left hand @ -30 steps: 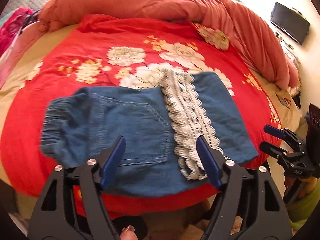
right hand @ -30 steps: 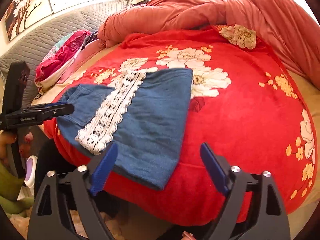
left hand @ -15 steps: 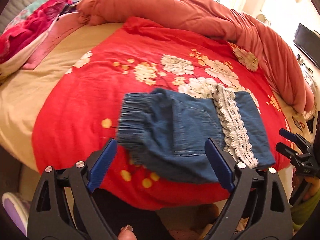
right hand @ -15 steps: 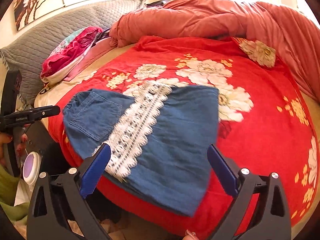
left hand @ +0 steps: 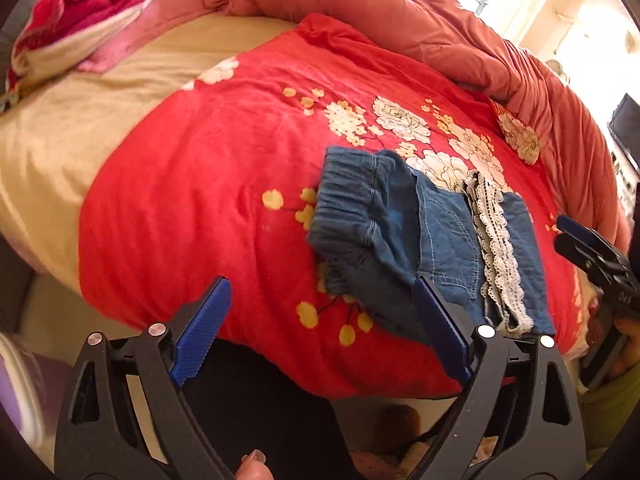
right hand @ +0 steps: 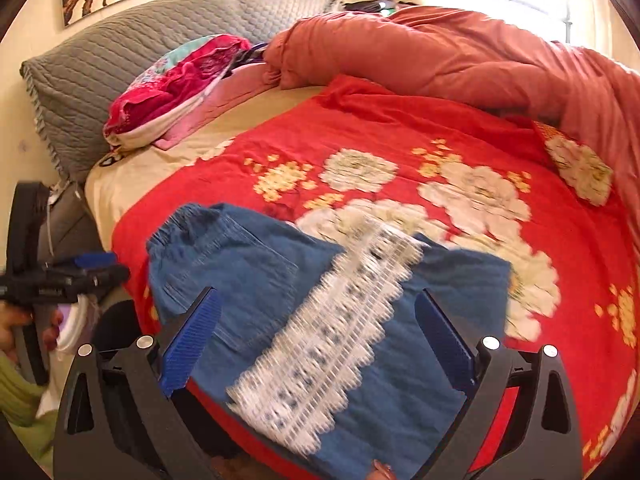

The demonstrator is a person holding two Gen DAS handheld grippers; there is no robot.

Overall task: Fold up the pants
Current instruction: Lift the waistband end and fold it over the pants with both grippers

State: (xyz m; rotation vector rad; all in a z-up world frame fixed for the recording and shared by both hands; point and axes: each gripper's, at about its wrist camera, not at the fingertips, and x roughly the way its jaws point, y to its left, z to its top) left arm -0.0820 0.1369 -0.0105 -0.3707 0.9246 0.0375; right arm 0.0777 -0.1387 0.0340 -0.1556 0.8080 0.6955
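Since a second ago both views are shifted sideways, and both tools' jaws have just been opening with nothing pinched between them. Biggest thing first: the bed (right hand: 132, 176) is covered by a red floral blanket (right hand: 400, 128), with an orange comforter (right hand: 460, 56) bunched at the back. Folded denim pants (right hand: 256, 264) with a lace strip (right hand: 332, 340) are laid near the blanket's front edge. Left tool (left hand: 320, 332) is spread wide over the blanket, right tool (right hand: 320, 340) is spread wide above the pants.

left hand-held gripper (left hand: 320, 320) and right hand-held gripper (right hand: 316, 328) jaws wide, empty, angled downward
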